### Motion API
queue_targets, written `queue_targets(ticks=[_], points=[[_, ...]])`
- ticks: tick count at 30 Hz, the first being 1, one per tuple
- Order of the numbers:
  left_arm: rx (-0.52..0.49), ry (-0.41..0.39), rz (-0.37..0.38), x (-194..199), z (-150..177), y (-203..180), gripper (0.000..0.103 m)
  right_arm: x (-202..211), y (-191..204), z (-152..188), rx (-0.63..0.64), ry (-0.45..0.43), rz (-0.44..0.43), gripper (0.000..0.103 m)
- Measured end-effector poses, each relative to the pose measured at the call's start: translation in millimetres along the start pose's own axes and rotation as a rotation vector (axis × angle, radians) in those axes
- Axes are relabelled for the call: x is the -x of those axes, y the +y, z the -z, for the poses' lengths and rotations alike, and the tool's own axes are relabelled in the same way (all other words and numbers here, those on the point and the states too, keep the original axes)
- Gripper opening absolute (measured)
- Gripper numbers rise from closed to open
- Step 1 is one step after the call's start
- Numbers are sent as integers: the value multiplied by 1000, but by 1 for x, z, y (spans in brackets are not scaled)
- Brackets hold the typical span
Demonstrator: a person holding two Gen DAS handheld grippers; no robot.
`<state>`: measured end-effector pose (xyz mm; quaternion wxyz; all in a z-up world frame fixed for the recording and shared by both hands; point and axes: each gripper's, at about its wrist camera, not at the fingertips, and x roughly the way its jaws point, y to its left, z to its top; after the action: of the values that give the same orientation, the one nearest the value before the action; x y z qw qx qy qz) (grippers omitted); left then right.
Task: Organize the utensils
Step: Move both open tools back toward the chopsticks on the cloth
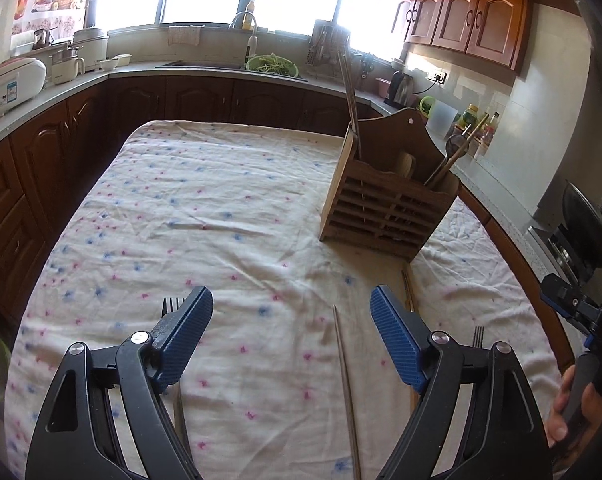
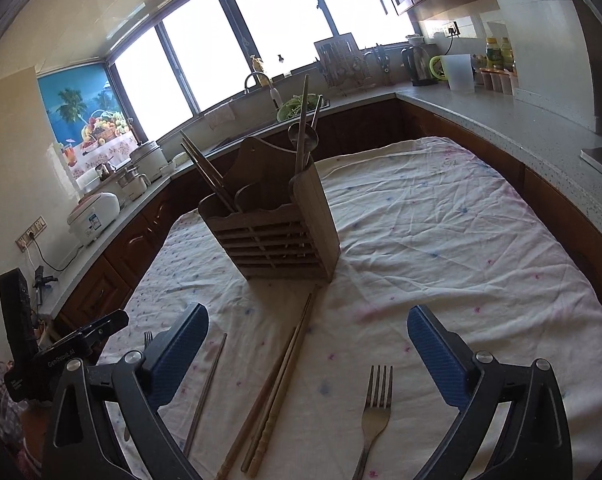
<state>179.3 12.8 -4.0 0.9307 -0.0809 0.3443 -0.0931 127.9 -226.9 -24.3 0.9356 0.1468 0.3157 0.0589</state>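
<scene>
A slatted wooden utensil holder point(image 1: 389, 208) point(image 2: 277, 236) stands on the cloth-covered table, with chopsticks and a spoon point(image 2: 301, 136) upright in it. My left gripper point(image 1: 291, 294) is open above the cloth, and a metal chopstick point(image 1: 345, 380) lies between its fingers, untouched. A fork point(image 1: 168, 305) peeks out behind its left finger. My right gripper point(image 2: 308, 314) is open wide over a pair of wooden chopsticks point(image 2: 277, 392) and a second fork point(image 2: 377, 404), gripping neither. The metal chopstick point(image 2: 207, 392) lies at its left.
The floral cloth point(image 1: 221, 208) covers the whole table. Brown cabinets and a grey counter point(image 2: 501, 120) wrap around it, with a rice cooker point(image 1: 13, 84), a sink, a kettle and bottles. A hand point(image 1: 569, 408) holds the other gripper at the right edge.
</scene>
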Motion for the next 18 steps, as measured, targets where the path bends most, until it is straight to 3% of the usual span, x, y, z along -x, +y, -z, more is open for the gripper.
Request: queue_targets(ticks=[7,11,14,18], points=[[-24,45,25,-4,19,-9,83,0,1,16,12,11,22,99],[-38,62,42,-8,23,-13,83,-4,5,21,23,25,27,78],[-50,78,53,-13,25,-15,81,-11,4,23,22,42,26,69],[-69,118,75,-23,27,-21,66,-22,3,24,12,73,22,55]])
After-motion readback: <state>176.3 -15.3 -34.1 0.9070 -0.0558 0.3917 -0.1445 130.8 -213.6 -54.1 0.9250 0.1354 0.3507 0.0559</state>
